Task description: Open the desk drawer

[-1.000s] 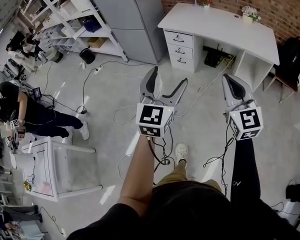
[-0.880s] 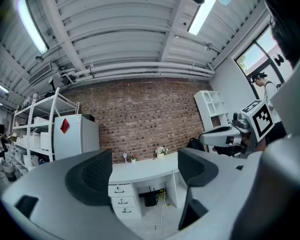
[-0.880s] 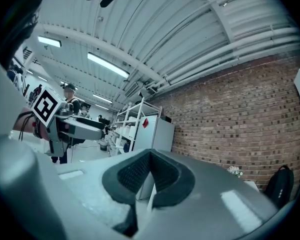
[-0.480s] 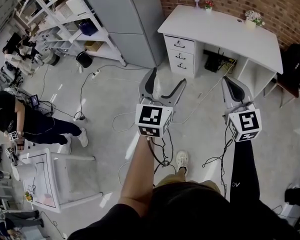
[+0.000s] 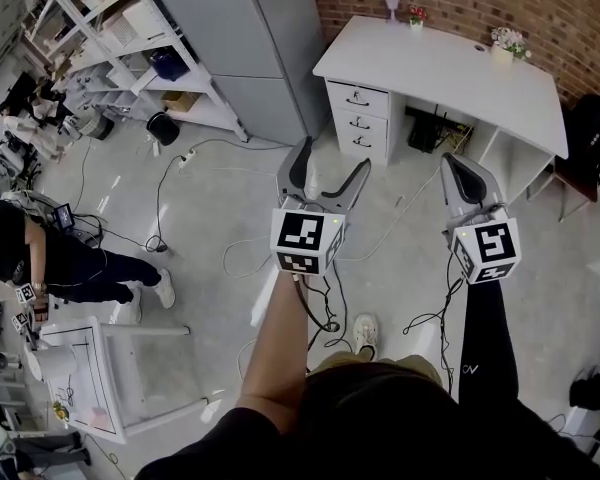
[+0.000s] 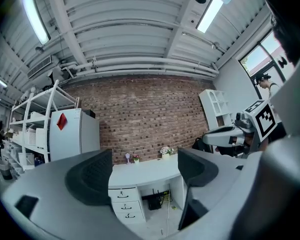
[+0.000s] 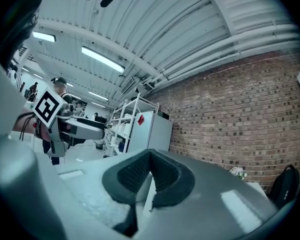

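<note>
A white desk (image 5: 450,63) stands against the brick wall, far ahead of me. Its three drawers (image 5: 358,120) are stacked at its left end, all closed, each with a small dark handle. In the left gripper view the same drawers (image 6: 124,205) show between the jaws, still distant. My left gripper (image 5: 325,176) is open, held in the air with nothing between its fingers. My right gripper (image 5: 458,168) is shut and empty, raised to the right of the left one. Both point toward the desk from well short of it.
A grey cabinet (image 5: 250,38) stands left of the desk, with white shelving (image 5: 130,48) beyond it. Cables (image 5: 195,153) and a power strip lie across the floor between me and the desk. A black bag (image 5: 590,133) sits at the right. A person (image 5: 50,238) crouches at the left by a white table (image 5: 90,363).
The view has advanced slightly toward the desk, which now sits a little nearer. Both grippers keep their pose and jaw states.
</note>
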### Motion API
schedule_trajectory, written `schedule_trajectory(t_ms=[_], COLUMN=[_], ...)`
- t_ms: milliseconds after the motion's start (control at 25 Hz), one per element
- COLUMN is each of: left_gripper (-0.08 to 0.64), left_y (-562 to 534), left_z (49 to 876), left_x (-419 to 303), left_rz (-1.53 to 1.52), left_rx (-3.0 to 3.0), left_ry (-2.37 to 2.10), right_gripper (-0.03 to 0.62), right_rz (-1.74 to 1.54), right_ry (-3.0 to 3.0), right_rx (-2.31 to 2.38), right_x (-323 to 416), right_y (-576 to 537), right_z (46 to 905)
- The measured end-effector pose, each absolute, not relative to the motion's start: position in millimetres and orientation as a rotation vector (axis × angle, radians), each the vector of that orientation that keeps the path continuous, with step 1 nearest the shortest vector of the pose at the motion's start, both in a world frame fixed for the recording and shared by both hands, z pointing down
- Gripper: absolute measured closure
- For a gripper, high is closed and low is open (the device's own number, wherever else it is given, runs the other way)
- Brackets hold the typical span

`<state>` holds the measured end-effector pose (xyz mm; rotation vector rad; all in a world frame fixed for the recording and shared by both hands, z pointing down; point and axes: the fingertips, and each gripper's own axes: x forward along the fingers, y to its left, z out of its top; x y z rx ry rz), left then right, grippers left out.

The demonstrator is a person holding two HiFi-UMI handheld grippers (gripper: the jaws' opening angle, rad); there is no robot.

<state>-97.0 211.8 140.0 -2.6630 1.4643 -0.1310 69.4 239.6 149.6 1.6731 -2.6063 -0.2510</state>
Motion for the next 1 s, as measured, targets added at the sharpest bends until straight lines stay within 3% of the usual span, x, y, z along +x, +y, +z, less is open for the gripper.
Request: schedule_trajectory(t_ms=[1000], left_gripper=[0.164], left_y=[115], left_z=[148], left_x=[-99], left_rz=[-0.14], left_rx=[-2.7], left_ry=[1.405], right_gripper=[0.592], right_rz=[-0.25], right_ry=[-2.583], right_rx=[1.717], right_x=[58], right_y=[147], right_z=[156])
